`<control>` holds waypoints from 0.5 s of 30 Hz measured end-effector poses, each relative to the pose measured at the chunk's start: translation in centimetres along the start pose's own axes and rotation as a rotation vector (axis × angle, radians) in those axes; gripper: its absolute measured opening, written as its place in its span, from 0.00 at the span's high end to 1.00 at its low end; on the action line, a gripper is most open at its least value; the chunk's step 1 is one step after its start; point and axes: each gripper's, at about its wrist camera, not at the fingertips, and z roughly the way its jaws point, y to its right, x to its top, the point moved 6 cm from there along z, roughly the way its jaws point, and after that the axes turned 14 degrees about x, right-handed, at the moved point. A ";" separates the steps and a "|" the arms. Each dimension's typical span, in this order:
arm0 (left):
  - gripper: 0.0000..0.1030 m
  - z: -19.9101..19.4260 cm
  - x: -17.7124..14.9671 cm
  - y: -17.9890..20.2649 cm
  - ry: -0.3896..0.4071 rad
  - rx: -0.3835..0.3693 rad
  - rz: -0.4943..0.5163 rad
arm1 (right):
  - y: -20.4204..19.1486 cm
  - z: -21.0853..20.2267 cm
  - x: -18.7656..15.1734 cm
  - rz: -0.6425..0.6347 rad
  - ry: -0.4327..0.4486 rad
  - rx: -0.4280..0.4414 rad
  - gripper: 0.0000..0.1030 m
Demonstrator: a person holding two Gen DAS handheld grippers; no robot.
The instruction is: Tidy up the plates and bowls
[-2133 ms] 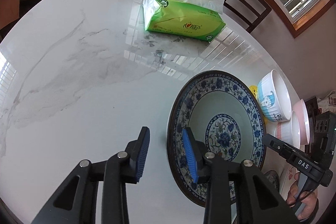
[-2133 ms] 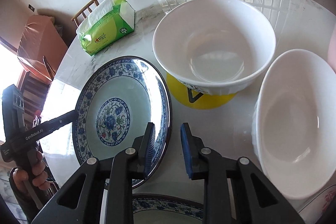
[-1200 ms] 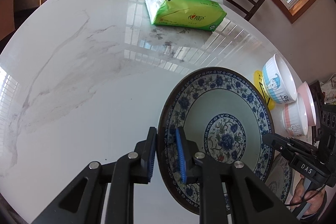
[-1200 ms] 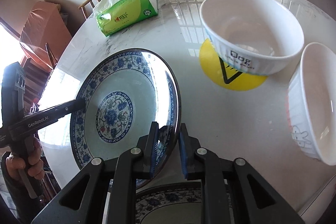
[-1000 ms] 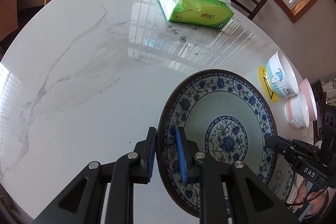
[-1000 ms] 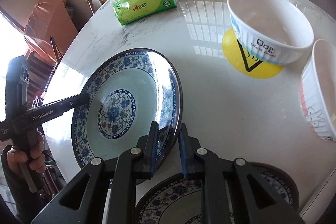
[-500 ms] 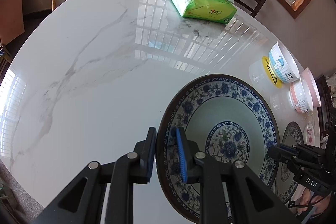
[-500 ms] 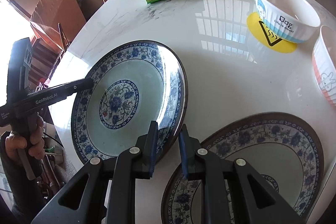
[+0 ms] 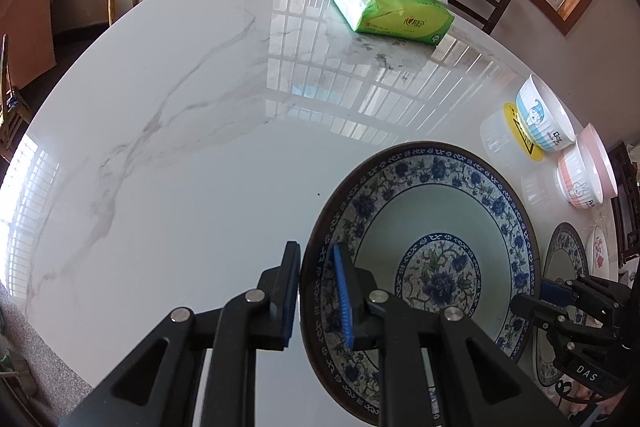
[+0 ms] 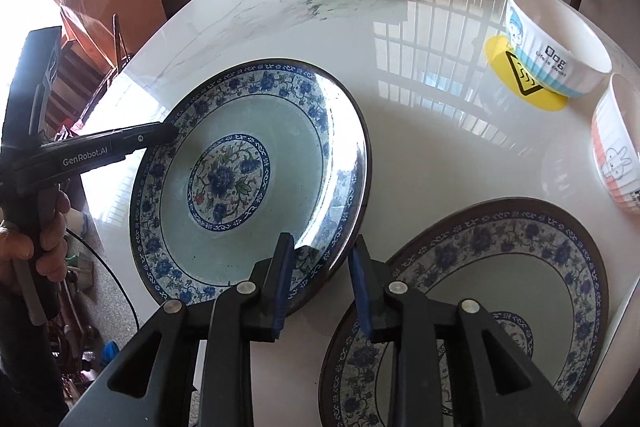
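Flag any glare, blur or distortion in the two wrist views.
Left wrist: fisheye bends the table; window-grid glare across its gloss, no blur. Right wrist: same glare near the blue bowl, a bright streak on the held plate, blown-out window at left.

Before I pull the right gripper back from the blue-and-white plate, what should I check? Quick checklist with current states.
1. Left gripper grips the held plate: ok, jaws shut on its rim.
2. Right gripper released: ok, its jaws have just been opening; the rim is between them, but the pads are off it.
3. Held plate resting flat on the table: cannot tell.
4. Held plate clear of the second plate: cannot tell, the right gripper hides the gap between the rims.
5. Blue bowl and pink bowl out of the way: ok, both stand well off.
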 end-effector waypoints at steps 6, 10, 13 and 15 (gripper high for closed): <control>0.83 0.1 0.1 -0.3 -0.003 -0.011 -0.022 | -0.5 0.5 0.2 -0.018 -0.030 -0.023 0.68; 0.83 0.0 0.3 -0.4 0.009 0.008 -0.015 | -0.9 0.5 0.4 -0.025 -0.046 -0.029 0.58; 0.83 0.0 0.3 -0.3 0.007 0.007 -0.019 | -1.1 -0.6 0.3 -0.034 -0.024 -0.031 0.55; 0.83 0.0 0.3 -0.4 0.010 0.007 -0.027 | -1.2 -1.2 0.4 -0.030 -0.011 -0.005 0.55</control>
